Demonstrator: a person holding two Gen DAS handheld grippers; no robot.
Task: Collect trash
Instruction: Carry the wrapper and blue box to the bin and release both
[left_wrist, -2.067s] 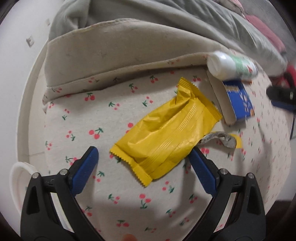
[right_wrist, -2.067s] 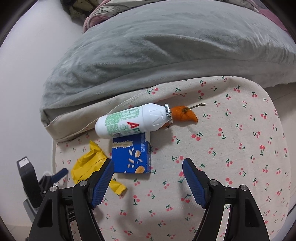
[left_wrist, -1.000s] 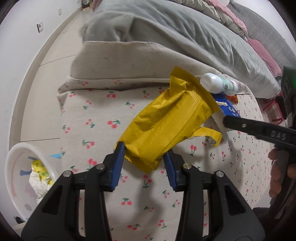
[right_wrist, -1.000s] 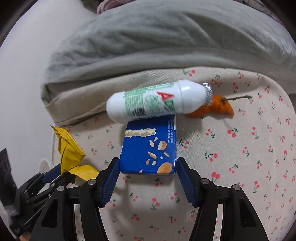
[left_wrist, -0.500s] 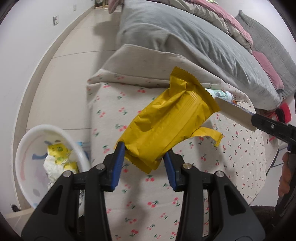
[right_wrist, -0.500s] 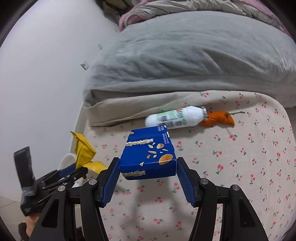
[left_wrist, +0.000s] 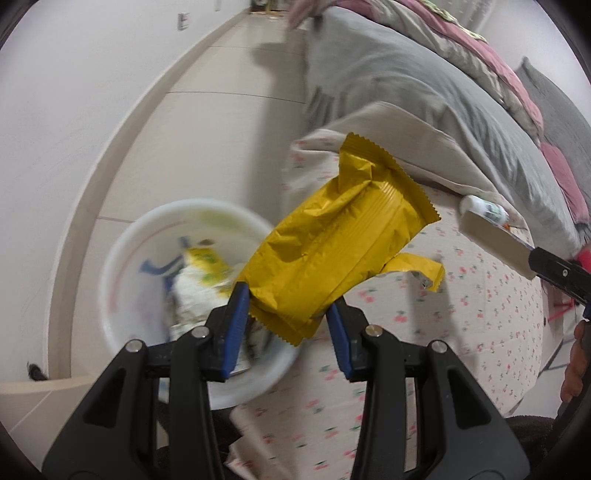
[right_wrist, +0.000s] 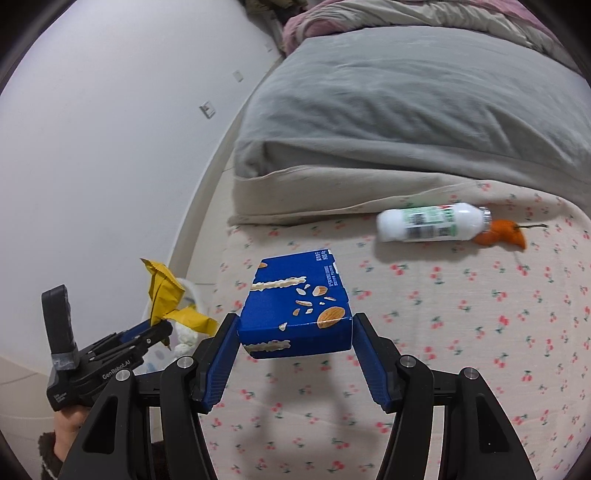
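Note:
My left gripper (left_wrist: 286, 314) is shut on a yellow snack wrapper (left_wrist: 332, 254) and holds it in the air over the rim of a white trash bin (left_wrist: 122, 258) on the floor. The wrapper also shows in the right wrist view (right_wrist: 166, 295). My right gripper (right_wrist: 295, 339) is shut on a blue carton (right_wrist: 295, 306) and holds it above the cherry-print bed sheet (right_wrist: 480, 350). A white bottle (right_wrist: 428, 221) and an orange peel piece (right_wrist: 502, 232) lie on the sheet farther back.
The bin holds crumpled paper and wrappers (left_wrist: 195, 273). A grey duvet (right_wrist: 406, 103) and beige cover fold (right_wrist: 314, 195) lie across the bed behind the trash. A white wall (left_wrist: 55, 129) and tiled floor (left_wrist: 207, 110) are at the left.
My left gripper has swung left with the yellow wrapper, from over the sheet to over the bin. My right gripper has lifted the blue carton away from the bottle and moved it left.

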